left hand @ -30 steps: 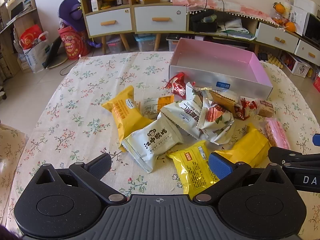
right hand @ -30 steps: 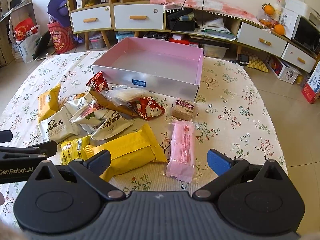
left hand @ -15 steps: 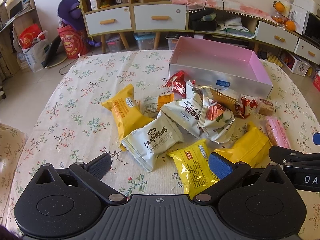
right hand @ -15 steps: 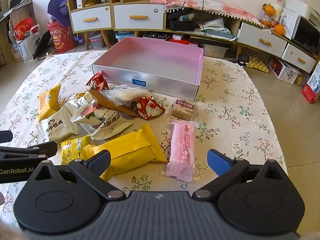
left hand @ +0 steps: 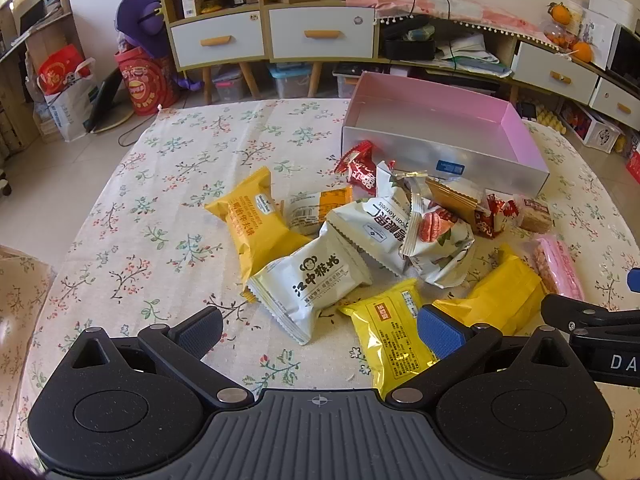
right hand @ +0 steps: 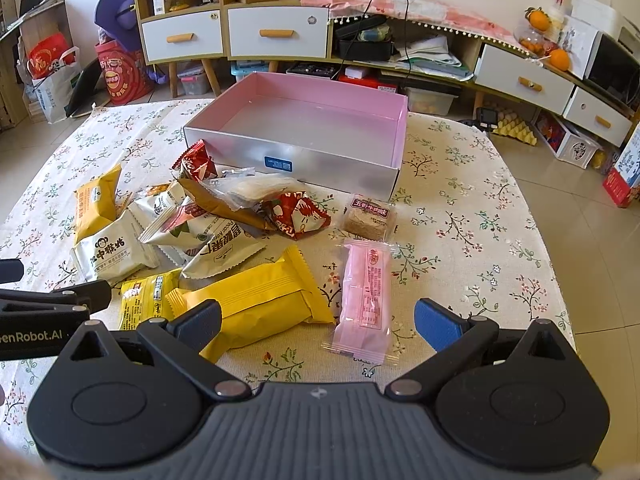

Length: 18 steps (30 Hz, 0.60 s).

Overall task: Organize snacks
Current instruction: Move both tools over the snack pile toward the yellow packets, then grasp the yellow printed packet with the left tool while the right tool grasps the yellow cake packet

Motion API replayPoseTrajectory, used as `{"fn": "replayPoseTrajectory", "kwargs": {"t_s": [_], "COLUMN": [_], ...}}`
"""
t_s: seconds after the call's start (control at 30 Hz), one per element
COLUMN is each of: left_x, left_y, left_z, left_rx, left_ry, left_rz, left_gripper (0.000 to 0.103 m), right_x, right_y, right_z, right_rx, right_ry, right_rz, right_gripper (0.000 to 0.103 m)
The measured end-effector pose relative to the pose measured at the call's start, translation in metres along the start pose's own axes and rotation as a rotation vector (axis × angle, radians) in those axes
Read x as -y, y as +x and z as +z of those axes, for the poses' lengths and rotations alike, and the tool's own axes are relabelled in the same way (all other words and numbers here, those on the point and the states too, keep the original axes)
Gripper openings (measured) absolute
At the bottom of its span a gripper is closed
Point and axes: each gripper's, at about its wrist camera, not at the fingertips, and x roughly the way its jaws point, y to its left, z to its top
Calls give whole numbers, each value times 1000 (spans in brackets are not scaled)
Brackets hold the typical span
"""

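Note:
Several wrapped snacks lie piled on the flowered tablecloth (left hand: 160, 208) before an empty pink-lined silver box (left hand: 444, 160), which also shows in the right wrist view (right hand: 336, 172). My left gripper (left hand: 320, 330) is open and empty, low over the near edge, just short of a white monkey-print pack (left hand: 312, 280) and a small yellow pack (left hand: 396, 336). My right gripper (right hand: 318, 322) is open and empty, over a large yellow pack (right hand: 260, 300) and a pink bar (right hand: 366, 296).
A brown square snack (right hand: 370, 214) and a red pack (right hand: 298, 214) lie near the box front. Cabinets with drawers (right hand: 276, 32) stand beyond the table. The right table edge (right hand: 560, 280) drops to the tiled floor. The other gripper's body (right hand: 44, 316) sits at left.
Almost nothing has changed; the left view has shifted very slightly. Both grippers stay open and no snack has moved.

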Motion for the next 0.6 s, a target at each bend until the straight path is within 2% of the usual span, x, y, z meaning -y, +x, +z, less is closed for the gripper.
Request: {"fn": "replayPoseTrajectory", "kwargs": {"t_s": [0.43,0.6], "left_x": [-19,-27], "left_y": [8,16], "left_z": [8,6], "left_rx": [-29,-64], "left_ry": [-10,-12], "left_rz": [-12,-61], "left_gripper": [103,103], "right_x": [10,18], "right_y": [1,6], "right_z": [5,7], "right_rx": [3,-10], "right_ry": [29,66], "right_rz": [-4,17], "right_gripper": [103,103]}}
